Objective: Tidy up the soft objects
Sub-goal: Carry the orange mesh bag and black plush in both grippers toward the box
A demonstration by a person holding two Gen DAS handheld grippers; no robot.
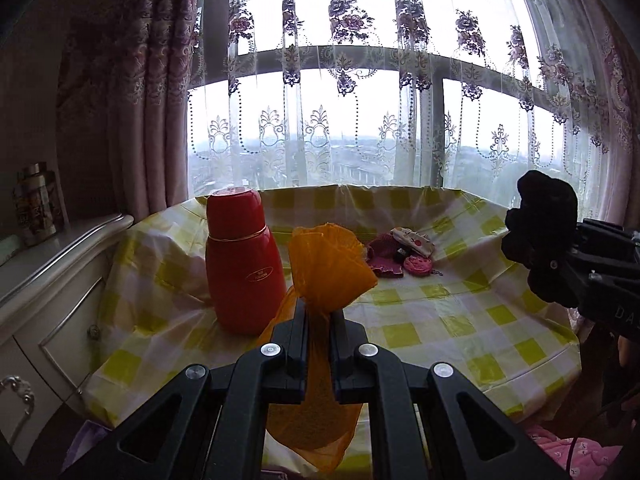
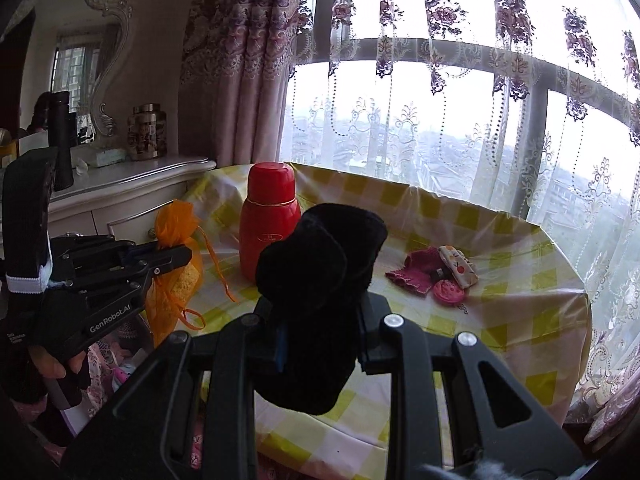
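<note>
My left gripper [image 1: 319, 312] is shut on an orange mesh pouch [image 1: 330, 264], which bunches above the jaws and hangs below them; from the right wrist view the same pouch [image 2: 176, 264] dangles with its ribbon off the table's left edge. My right gripper [image 2: 316, 300] is shut on a black fuzzy soft item [image 2: 320, 276], held above the table's near side; this black item [image 1: 540, 224] also shows at the right of the left wrist view. A small pile of soft things lies on the table: a dark pink knit piece [image 2: 416, 272], a patterned pouch [image 2: 458, 266] and a pink round item [image 2: 448, 292].
A red flask [image 1: 242, 264] stands upright on the round table with a yellow-checked cloth [image 1: 440, 320], just left of the orange pouch. A white dresser [image 2: 132, 196] with jars and a mirror borders the table's left. Lace curtains and a window lie behind.
</note>
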